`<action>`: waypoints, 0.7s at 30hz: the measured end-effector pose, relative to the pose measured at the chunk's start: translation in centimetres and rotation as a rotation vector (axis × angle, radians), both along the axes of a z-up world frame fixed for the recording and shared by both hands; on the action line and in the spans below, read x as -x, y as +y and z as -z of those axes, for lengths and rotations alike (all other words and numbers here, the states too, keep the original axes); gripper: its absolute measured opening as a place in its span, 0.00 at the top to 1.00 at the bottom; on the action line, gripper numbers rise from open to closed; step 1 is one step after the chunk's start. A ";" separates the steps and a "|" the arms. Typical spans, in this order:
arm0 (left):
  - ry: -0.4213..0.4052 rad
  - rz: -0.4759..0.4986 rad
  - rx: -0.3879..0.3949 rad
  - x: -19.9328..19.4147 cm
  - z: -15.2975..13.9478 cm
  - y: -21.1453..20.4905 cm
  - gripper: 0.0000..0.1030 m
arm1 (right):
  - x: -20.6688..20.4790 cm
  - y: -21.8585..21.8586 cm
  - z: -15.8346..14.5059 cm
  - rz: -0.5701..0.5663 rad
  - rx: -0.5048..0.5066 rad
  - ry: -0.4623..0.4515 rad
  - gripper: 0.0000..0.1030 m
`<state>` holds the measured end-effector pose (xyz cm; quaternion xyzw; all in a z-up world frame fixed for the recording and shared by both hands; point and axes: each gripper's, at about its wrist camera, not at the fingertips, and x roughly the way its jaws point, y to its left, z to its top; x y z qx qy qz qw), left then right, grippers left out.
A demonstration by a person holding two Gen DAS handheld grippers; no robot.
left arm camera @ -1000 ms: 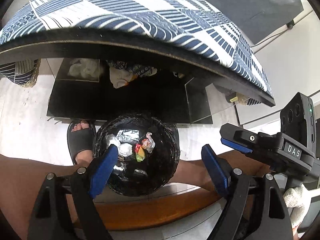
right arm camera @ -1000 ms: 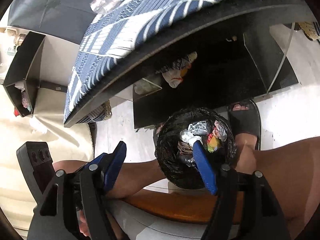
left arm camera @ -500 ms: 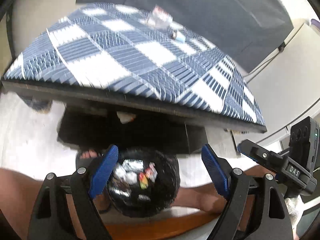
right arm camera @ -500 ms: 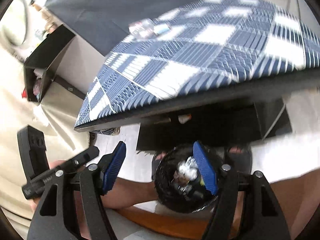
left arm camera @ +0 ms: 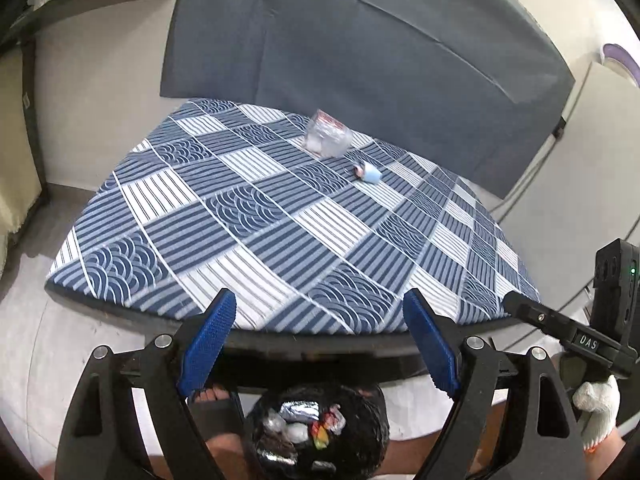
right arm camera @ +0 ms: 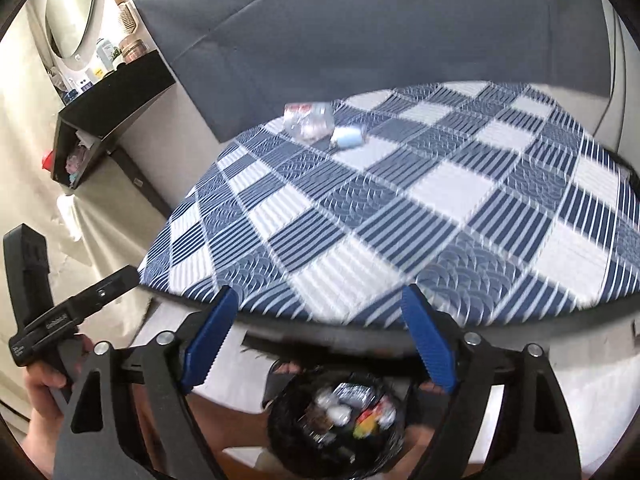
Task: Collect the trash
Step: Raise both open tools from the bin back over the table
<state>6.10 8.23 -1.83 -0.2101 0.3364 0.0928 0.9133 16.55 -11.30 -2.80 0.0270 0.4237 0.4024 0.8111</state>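
Note:
A crumpled clear plastic wrapper (left arm camera: 327, 136) and a small light-blue piece of trash (left arm camera: 370, 173) lie at the far side of the blue-and-white checked table (left arm camera: 256, 240). They also show in the right wrist view, the wrapper (right arm camera: 308, 122) and the blue piece (right arm camera: 347, 136). A black-lined trash bin (left arm camera: 320, 432) holding several wrappers stands on the floor below the near table edge; it also shows in the right wrist view (right arm camera: 340, 424). My left gripper (left arm camera: 318, 344) is open and empty above the bin. My right gripper (right arm camera: 318, 340) is open and empty too.
A dark grey sofa back (left arm camera: 360, 40) rises behind the table. A black shelf (right arm camera: 108, 108) with bottles hangs on the wall at left. The person's sandalled foot (left arm camera: 216, 404) and legs are beside the bin.
Both grippers have lifted and tilted up from looking down into the bin, so the table top and its trash have come into view. Both stay open.

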 end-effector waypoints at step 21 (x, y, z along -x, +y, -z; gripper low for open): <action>-0.036 -0.087 -0.113 -7.8 -2.3 6.5 0.20 | -10.9 11.8 0.3 -0.023 0.047 -0.024 0.08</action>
